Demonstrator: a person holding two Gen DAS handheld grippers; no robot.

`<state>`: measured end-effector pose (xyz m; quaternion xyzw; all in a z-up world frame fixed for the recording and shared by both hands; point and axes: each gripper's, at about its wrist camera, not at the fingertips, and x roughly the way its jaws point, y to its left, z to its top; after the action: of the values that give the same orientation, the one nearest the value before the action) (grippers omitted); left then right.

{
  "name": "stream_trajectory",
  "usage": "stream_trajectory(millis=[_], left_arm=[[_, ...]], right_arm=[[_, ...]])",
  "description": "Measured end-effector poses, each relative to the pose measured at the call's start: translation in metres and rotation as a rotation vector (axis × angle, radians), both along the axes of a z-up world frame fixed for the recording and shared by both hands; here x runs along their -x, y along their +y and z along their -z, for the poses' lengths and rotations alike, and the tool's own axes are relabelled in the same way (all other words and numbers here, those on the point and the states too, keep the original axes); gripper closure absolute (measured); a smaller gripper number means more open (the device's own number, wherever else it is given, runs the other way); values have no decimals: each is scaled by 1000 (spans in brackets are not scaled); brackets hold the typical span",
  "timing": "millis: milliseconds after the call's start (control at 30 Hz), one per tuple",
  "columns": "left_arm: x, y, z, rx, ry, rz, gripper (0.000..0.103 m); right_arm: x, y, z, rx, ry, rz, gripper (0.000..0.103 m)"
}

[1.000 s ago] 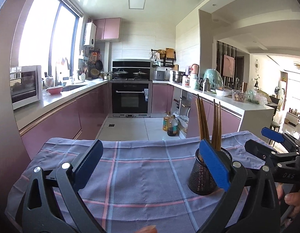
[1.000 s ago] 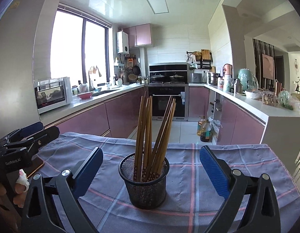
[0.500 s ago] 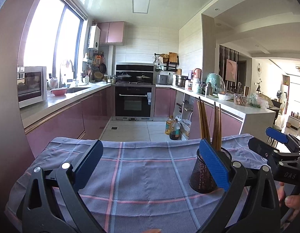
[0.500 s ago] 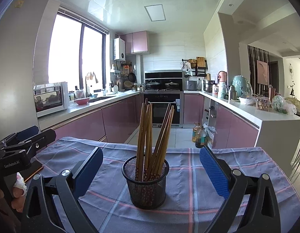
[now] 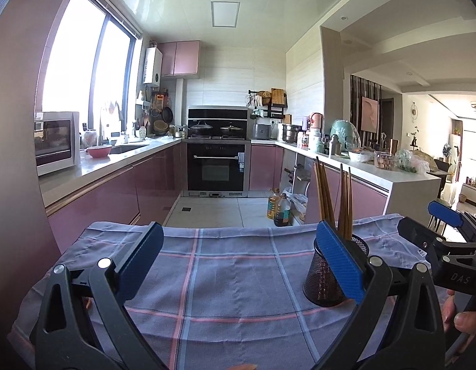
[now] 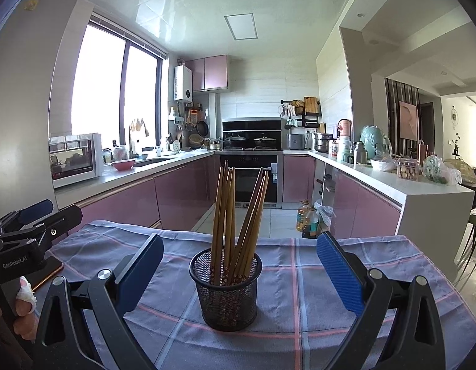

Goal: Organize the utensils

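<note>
A black mesh cup (image 6: pixel 225 289) stands upright on a blue plaid cloth (image 6: pixel 299 277) and holds several brown wooden chopsticks (image 6: pixel 234 215). My right gripper (image 6: pixel 238 265) is open and empty, its blue pads either side of the cup and short of it. In the left wrist view the cup (image 5: pixel 322 280) stands at the right, partly behind the right blue pad, with the chopsticks (image 5: pixel 333 197) rising out of it. My left gripper (image 5: pixel 238 259) is open and empty over bare cloth (image 5: pixel 231 277), left of the cup.
The right gripper (image 5: pixel 447 240) shows at the far right of the left wrist view, the left gripper (image 6: pixel 25 240) at the far left of the right wrist view. A phone-like flat object (image 6: pixel 46 273) lies on the cloth's left edge. Pink kitchen counters (image 6: pixel 126 178) lie beyond the table.
Both views have tilted down and pulled back slightly, so the cup and cloth sit a little higher in frame. The cup and chopsticks have not moved. Both grippers stay open.
</note>
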<state>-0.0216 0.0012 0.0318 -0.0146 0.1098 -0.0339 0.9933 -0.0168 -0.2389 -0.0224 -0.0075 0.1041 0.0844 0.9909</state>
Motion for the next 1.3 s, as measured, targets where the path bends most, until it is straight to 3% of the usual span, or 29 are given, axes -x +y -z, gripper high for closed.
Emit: stream_trajectory(millis=[1300], left_arm=[[3,-4,2,2,7,5,6]], right_arm=[[5,0,-1,-7,-10,11,7]])
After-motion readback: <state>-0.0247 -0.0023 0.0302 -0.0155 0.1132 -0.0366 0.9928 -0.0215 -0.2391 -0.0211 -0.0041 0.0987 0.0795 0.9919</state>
